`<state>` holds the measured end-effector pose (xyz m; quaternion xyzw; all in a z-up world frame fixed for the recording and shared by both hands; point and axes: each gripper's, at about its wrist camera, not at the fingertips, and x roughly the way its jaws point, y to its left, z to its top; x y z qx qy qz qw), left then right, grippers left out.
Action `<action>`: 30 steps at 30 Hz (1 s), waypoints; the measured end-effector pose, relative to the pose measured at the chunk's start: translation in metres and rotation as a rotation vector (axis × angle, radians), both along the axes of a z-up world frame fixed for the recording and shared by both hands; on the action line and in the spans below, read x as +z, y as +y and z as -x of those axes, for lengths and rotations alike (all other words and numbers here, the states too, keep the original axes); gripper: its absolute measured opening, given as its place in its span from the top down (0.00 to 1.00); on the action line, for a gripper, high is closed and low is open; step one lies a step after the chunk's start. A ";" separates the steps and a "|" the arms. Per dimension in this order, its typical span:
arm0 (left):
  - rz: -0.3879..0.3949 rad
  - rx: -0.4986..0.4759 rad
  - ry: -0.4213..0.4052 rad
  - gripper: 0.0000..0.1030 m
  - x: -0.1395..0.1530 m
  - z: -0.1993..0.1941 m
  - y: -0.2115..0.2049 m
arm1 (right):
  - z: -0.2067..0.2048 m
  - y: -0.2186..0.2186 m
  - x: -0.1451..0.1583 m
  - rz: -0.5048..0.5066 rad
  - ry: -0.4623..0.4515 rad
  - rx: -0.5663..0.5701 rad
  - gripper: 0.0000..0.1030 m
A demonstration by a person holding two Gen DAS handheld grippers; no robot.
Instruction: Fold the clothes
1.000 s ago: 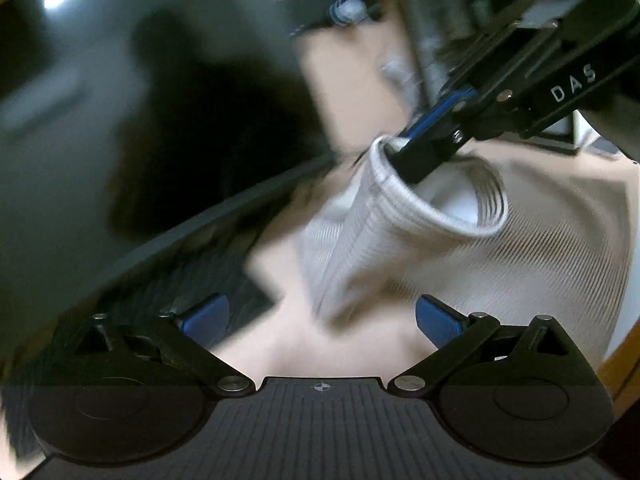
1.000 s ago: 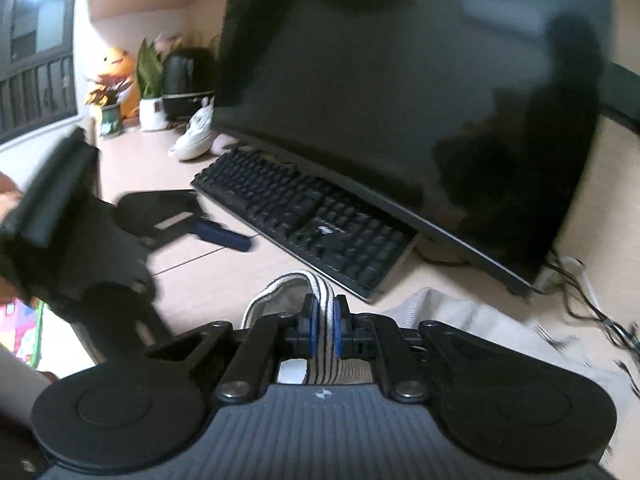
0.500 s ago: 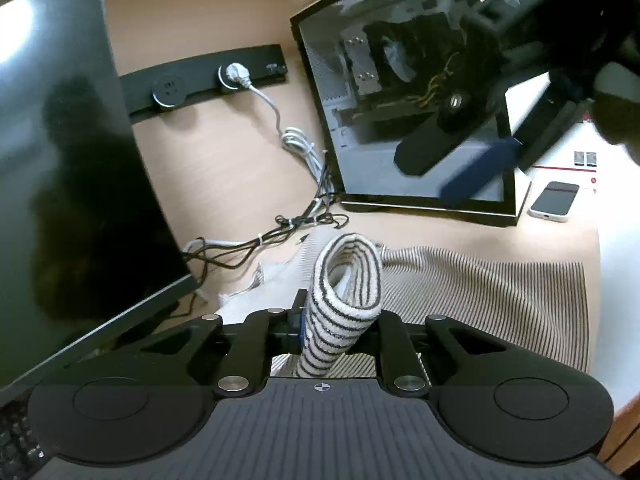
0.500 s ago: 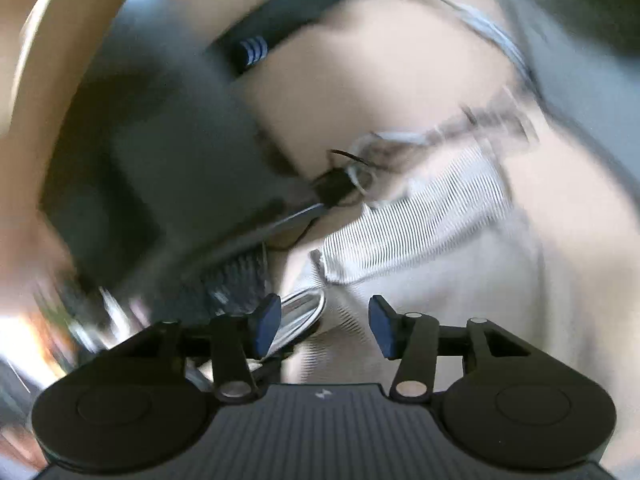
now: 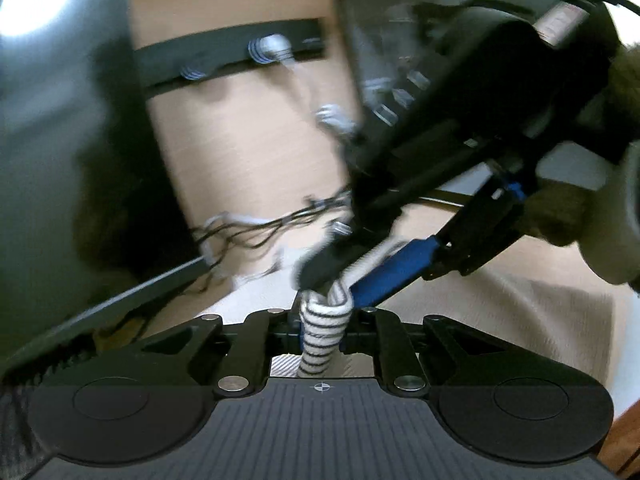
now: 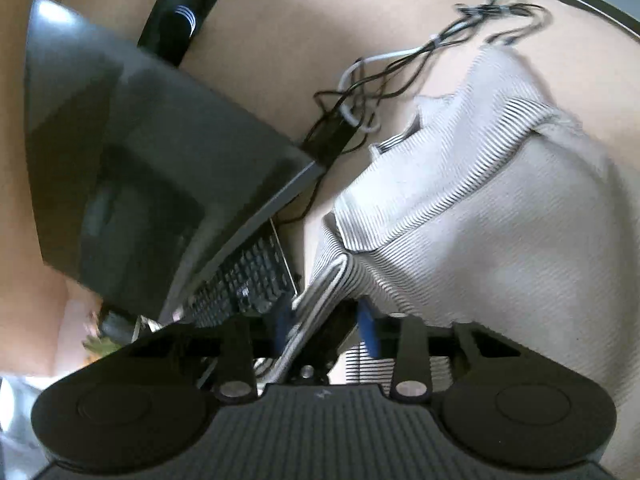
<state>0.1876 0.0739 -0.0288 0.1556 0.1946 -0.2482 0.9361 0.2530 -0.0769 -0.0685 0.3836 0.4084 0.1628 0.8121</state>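
A white garment with thin dark stripes (image 6: 472, 200) lies on the beige desk, partly turned over. My left gripper (image 5: 320, 320) is shut on its striped ribbed band (image 5: 322, 336), which stands up between the fingers. My right gripper (image 6: 326, 326) is open; the same band (image 6: 316, 300) runs between its blue pads (image 6: 368, 330) without being pinched. In the left wrist view the right gripper (image 5: 344, 284) reaches in from the upper right, its blue finger (image 5: 394, 270) beside the band just past my left fingertips.
A dark monitor (image 5: 52, 152) stands at the left with a black keyboard (image 6: 244, 280) under it. A tangle of cables (image 6: 380, 76) lies behind the garment. A black power strip (image 5: 224, 60) runs along the wall. A dark PC case (image 5: 420, 28) stands at the back right.
My left gripper went from open to shut on the ribbed band. My right gripper let the band go, swung round, and now sits open around the band beside my left fingers.
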 end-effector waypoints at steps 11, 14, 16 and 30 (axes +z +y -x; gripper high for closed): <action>0.358 0.313 0.222 0.07 0.000 -0.035 0.057 | -0.072 -0.030 0.078 0.232 -0.396 0.087 0.98; 0.379 0.284 0.244 0.05 -0.004 -0.041 0.046 | -0.081 -0.052 0.091 0.376 -0.504 0.041 0.98; 0.373 0.269 0.256 0.04 -0.008 -0.044 0.035 | -0.085 -0.067 0.085 0.478 -0.521 -0.010 0.98; 0.340 0.247 0.330 0.01 -0.032 -0.105 -0.003 | -0.089 -0.100 -0.005 0.604 -0.315 -0.089 0.86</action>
